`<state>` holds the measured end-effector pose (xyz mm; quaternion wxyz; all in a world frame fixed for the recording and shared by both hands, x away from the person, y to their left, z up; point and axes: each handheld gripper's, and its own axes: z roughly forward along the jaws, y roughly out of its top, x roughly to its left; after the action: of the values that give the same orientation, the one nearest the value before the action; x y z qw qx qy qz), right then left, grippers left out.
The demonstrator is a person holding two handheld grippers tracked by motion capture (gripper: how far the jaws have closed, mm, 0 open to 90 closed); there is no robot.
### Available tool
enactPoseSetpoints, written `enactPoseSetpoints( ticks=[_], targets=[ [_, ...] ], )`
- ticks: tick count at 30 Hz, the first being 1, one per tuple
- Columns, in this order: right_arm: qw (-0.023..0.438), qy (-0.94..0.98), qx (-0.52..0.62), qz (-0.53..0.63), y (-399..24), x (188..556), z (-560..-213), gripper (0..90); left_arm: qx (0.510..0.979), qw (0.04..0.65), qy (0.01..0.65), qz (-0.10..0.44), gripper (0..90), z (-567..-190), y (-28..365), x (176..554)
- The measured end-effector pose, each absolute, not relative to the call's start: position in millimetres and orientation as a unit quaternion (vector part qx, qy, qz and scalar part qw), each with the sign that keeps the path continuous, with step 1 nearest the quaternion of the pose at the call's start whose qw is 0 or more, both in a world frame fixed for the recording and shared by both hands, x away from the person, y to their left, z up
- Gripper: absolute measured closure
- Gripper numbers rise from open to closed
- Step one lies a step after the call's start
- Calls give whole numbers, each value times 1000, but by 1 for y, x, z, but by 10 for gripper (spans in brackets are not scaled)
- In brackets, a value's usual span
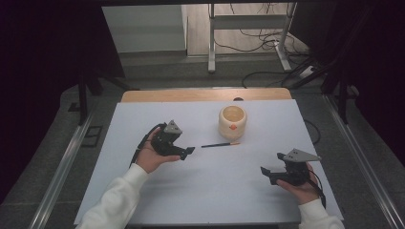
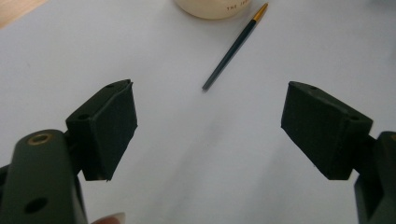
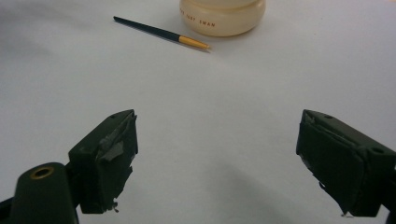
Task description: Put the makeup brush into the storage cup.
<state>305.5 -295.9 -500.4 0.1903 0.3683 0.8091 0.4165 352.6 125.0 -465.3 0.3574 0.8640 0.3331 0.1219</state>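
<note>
A thin dark pen with a gold and orange end (image 1: 220, 144) lies flat on the white table (image 1: 210, 200), just in front of a cream round pot (image 1: 232, 121). My left gripper (image 1: 190, 150) is held a little left of the pen's dark tip, jaws wide open and empty. In the left gripper view the pen (image 2: 235, 46) runs diagonally ahead of the left gripper (image 2: 210, 126), below the pot (image 2: 212, 8). My right gripper (image 1: 264, 170) hovers at the right front, open and empty. In the right gripper view the pen (image 3: 161, 32) and pot (image 3: 222, 17) lie far ahead of the right gripper (image 3: 217, 163).
The pot has an orange mark on its side and small lettering near its base. A wooden strip (image 1: 205, 94) borders the table's far edge. Beyond it are a metal stand (image 1: 248, 33) and cables on the floor. Metal rails (image 1: 62, 167) run along both sides.
</note>
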Motion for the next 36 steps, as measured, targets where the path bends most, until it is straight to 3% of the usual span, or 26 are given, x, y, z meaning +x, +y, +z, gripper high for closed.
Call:
enactPoseSetpoints(
  ticks=[14,36],
  targets=[
    [188,810,368,415,-295,306,-501,135,880,344,315,86,198,-463,108,366],
    [182,810,369,418,-295,308,-502,138,908,322,254,80,187,-449,61,388]
  ],
)
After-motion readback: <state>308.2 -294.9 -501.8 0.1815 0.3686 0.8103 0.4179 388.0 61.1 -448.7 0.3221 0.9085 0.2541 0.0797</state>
